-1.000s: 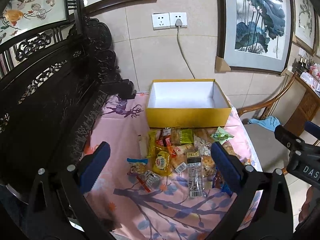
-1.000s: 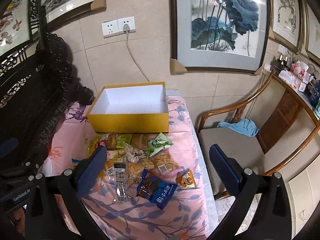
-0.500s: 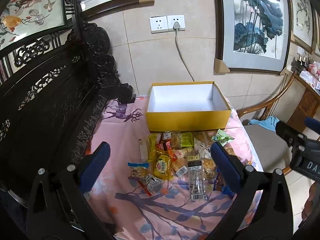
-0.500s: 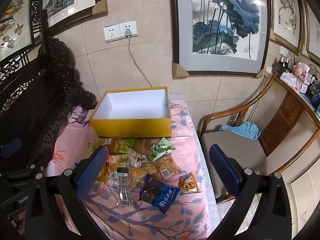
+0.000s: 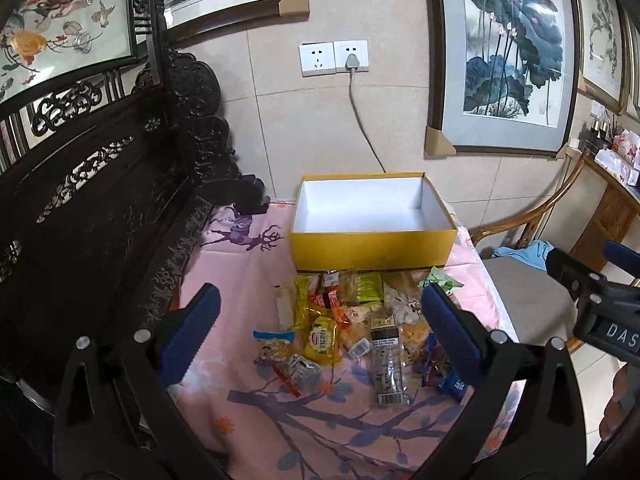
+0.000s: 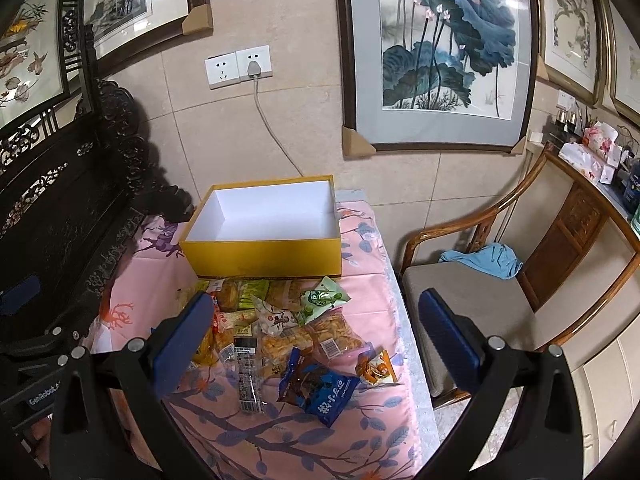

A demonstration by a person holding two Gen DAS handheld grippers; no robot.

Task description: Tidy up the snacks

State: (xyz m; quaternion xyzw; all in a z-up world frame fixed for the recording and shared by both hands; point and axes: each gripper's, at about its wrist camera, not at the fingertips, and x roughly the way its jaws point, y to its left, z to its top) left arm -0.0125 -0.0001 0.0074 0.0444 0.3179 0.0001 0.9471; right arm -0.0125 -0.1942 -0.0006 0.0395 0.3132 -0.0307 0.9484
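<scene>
An empty yellow box with a white inside stands at the far end of the table; it also shows in the right wrist view. A heap of several snack packets lies in front of it, among them a yellow packet, a clear barcode packet, a dark blue bag and a green packet. My left gripper is open and empty, held above the near side of the heap. My right gripper is open and empty above the heap's right part.
The table has a pink flowered cloth. A dark carved wooden bench stands along the left. A wooden chair with a blue cloth stands at the right. A cable hangs from the wall socket behind the box.
Both grippers have drawn back and risen a little, so the box and the heap sit lower and slightly smaller in view. Nothing on the table has moved.
</scene>
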